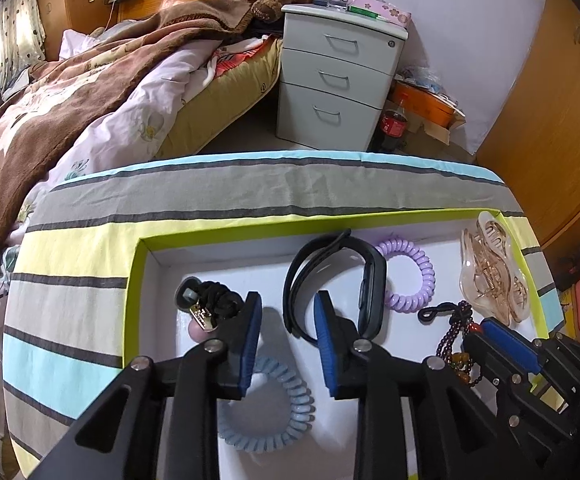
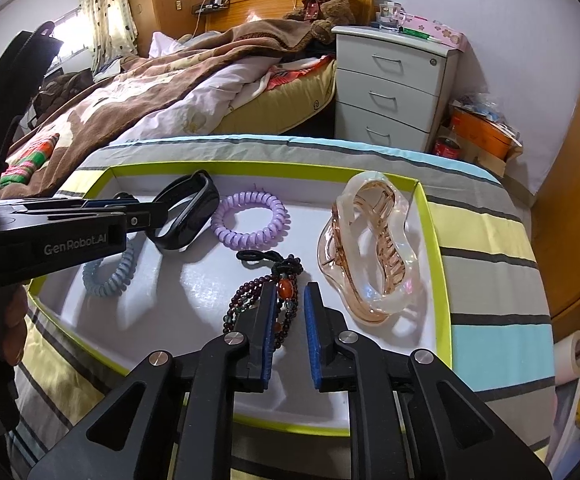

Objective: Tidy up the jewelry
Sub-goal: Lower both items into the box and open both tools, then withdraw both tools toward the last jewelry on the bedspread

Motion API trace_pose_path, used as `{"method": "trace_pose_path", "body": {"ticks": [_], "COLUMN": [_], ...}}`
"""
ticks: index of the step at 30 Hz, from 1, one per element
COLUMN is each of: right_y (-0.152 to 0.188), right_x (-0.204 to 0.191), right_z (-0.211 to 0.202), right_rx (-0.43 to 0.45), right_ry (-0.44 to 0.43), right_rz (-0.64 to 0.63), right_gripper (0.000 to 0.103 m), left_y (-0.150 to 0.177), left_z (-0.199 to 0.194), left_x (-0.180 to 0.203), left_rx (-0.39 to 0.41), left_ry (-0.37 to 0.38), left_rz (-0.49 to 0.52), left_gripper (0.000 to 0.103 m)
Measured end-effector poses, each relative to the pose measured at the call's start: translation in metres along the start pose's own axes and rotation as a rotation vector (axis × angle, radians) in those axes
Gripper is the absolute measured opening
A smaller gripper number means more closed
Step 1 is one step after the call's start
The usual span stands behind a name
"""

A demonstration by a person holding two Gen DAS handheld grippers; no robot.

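Bedroom, with a striped cloth point(image 1: 90, 264) over the work surface and a lime-rimmed tray point(image 1: 132, 280) on it. All the visible jewelry lies inside, so sorting looks nearly done; only tidying seems left. One clear claw clip point(image 2: 370, 248) sits right of the right gripper point(image 2: 288, 332), whose narrow jaws straddle one bead strand point(image 2: 250, 300) without gripping. One black band point(image 1: 330, 280) lies beyond the left gripper point(image 1: 288, 344), jaws wide. Two coil ties, lilac point(image 2: 250, 220) and blue point(image 1: 286, 408); one black charm cord point(image 1: 214, 304).
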State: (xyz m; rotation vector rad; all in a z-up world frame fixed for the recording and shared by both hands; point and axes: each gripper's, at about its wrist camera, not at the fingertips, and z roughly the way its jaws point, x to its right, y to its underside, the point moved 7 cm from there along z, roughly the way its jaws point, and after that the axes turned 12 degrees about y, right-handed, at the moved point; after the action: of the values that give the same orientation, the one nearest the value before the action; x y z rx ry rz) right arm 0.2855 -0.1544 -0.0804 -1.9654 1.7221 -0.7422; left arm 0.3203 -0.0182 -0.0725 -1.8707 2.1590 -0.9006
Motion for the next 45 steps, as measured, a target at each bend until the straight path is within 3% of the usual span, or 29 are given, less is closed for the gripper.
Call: {"method": "trace_pose_path", "body": {"ticks": [11,27,31,45], "right_y": [-0.002,0.003,0.007,0.035], "right_x": [0.0,0.0,-0.002,-0.013], "right_z": [-0.014,-0.043,-0.055,-0.09], "right_rx": [0.029,0.066,0.084,0.115], "right_ry": [0.007,0.015,0.008,-0.02], "right_rz": [0.005,0.023,0.031,0.032], "right_gripper": [0.02,0.023,0.036,0.037], "left_y": [0.004,0.018,0.025,0.068], "left_z": [-0.02,-0.06,-0.071,-0.107], "left_x": [0.006,0.015,0.017,0.014], "left_rx": [0.032,0.088,0.1,0.138], "left_ry": [-0.004,0.01,0.007,0.019], "left_rz": [0.017,0.026,0.027,0.018], "left_gripper": [0.041,0.043,0.044,0.048]}}
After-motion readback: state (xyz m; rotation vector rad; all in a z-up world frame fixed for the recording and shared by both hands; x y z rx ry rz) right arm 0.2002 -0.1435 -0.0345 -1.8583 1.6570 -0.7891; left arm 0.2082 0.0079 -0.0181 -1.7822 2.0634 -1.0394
